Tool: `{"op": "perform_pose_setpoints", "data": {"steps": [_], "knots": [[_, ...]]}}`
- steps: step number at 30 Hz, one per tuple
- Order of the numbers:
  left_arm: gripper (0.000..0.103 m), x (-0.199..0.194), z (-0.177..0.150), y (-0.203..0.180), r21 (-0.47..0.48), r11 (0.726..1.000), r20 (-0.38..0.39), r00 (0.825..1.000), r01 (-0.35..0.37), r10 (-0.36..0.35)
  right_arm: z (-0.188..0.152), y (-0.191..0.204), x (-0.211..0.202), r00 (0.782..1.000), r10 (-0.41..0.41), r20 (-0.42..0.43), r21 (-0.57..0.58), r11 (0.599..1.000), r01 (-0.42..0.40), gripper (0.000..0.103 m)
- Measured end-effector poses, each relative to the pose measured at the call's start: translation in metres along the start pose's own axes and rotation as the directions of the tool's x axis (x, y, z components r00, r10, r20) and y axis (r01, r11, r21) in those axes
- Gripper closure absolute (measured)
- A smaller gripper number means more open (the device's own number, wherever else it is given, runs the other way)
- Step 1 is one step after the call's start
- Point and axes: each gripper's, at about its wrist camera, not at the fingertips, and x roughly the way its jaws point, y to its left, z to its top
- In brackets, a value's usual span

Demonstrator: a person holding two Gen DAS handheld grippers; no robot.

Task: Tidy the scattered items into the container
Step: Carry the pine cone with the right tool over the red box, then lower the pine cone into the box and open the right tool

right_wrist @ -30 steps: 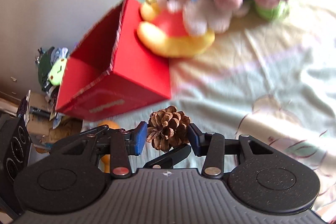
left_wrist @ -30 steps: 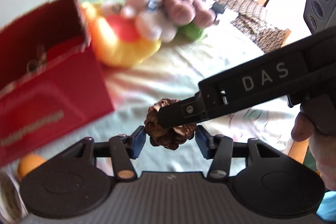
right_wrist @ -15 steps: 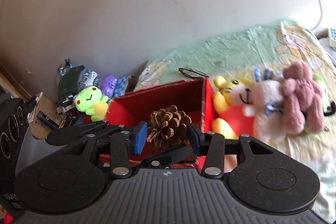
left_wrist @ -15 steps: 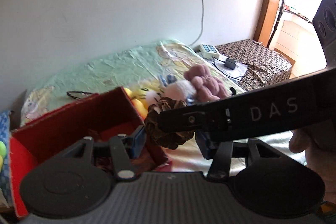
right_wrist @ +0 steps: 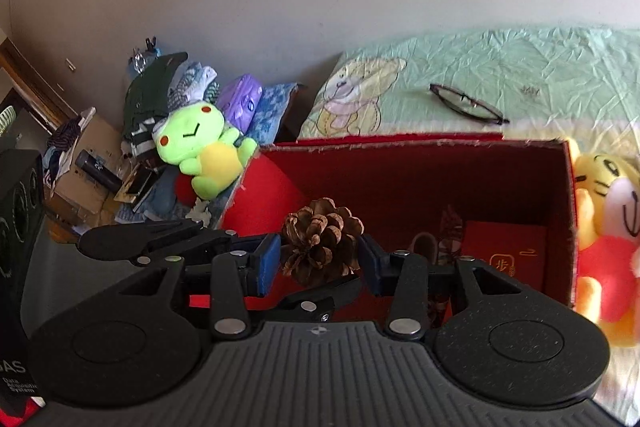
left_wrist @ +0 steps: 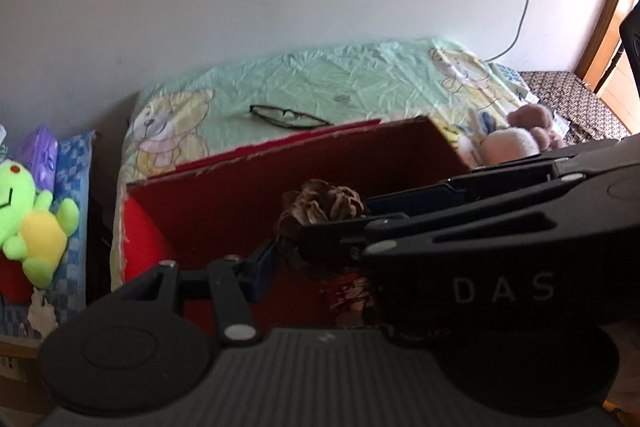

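Together, both grippers' jaws clamp 1 pine cone (right_wrist: 322,242) above the open red box (right_wrist: 400,163).

**Layout over the box**

Pine cone (right_wrist: 322,241) sits between my right gripper's (right_wrist: 318,261) pads, above the open box (right_wrist: 400,163). My left gripper (left_wrist: 316,259) crosses beneath it. Envelope (right_wrist: 506,255) lies in the box. Glasses (right_wrist: 466,105) lie behind; tiger plush (right_wrist: 600,211) right; frog plush (right_wrist: 200,151) left.
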Motion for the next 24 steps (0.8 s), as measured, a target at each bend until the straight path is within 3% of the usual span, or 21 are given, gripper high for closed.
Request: {"op": "perform_pose_setpoints", "data": {"steps": [8,15,24], "knots": [[0.05,0.065,-0.01,0.021,-0.056,0.998,-0.165,0.986,-0.014,0.004,0.003,-0.023,0.057,0.984,0.012,-0.178,0.042,0.999,-0.005,0.059],[0.052,0.096,-0.013,0.033,-0.114,0.993,-0.321,0.946,0.012,-0.049,0.004,-0.027,0.081,0.968,-0.015,-0.251,0.057,0.998,0.031,0.058],[0.052,0.104,-0.016,0.032,-0.146,0.988,-0.369,0.923,0.057,-0.108,0.002,-0.035,0.084,0.96,-0.051,-0.276,0.112,0.99,0.085,0.057]]}}
